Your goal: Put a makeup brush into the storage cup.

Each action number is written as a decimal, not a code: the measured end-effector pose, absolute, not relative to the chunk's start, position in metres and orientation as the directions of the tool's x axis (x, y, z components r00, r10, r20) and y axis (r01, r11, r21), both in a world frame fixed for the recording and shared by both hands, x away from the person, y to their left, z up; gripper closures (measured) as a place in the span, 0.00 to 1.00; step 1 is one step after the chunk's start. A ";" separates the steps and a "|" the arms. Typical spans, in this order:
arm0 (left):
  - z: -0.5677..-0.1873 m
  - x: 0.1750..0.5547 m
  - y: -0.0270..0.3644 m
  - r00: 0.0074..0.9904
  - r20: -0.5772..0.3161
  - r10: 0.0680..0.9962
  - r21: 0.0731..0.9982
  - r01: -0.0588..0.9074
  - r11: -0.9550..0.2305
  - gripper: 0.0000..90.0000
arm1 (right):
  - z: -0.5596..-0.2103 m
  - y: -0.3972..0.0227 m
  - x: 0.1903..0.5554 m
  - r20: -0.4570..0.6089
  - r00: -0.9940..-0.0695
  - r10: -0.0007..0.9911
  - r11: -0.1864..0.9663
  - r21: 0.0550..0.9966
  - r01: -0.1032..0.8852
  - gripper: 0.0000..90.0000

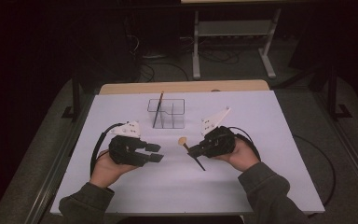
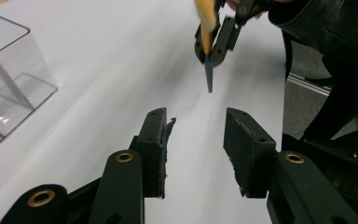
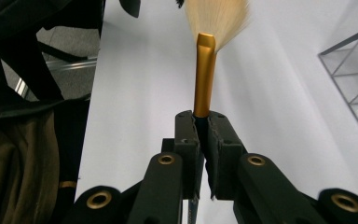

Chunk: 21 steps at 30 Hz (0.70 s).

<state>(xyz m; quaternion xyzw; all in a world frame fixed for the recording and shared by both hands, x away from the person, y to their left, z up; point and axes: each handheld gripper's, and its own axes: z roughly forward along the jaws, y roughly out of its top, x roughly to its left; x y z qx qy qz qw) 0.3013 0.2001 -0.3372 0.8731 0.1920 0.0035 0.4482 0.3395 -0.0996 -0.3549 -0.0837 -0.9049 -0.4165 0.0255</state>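
Makeup brush [image 3: 205,74] sitting clamped in right gripper [image 3: 204,126] above the white table [image 1: 261,121], left gripper [image 2: 193,140] hanging open and empty; keeping bristles clear while steering toward the clear organizer [image 1: 166,113].

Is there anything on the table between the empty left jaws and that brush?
No. In the high view, only bare white table lies between the left gripper and the brush.

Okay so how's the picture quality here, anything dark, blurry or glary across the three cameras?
High view: dim, room beyond the table nearly black, white top evenly lit. Left gripper view: near tongs sharp, the brush farther off soft; faint glare on the clear organizer. Right gripper view: gold ferrule crisp, bristles blurred, right tongs clamped on the brush.
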 end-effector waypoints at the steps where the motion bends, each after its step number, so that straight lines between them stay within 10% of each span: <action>1: -0.338 0.302 0.202 0.926 -0.162 0.342 0.785 0.331 -0.524 0.66 | -0.354 -0.101 0.340 0.118 -0.984 0.134 0.637 0.750 0.177 0.92; 21: -0.354 0.297 0.224 0.894 -0.159 0.419 0.782 0.372 -0.499 0.60 | -0.345 -0.113 0.356 0.144 -0.973 0.182 0.624 0.748 0.227 0.92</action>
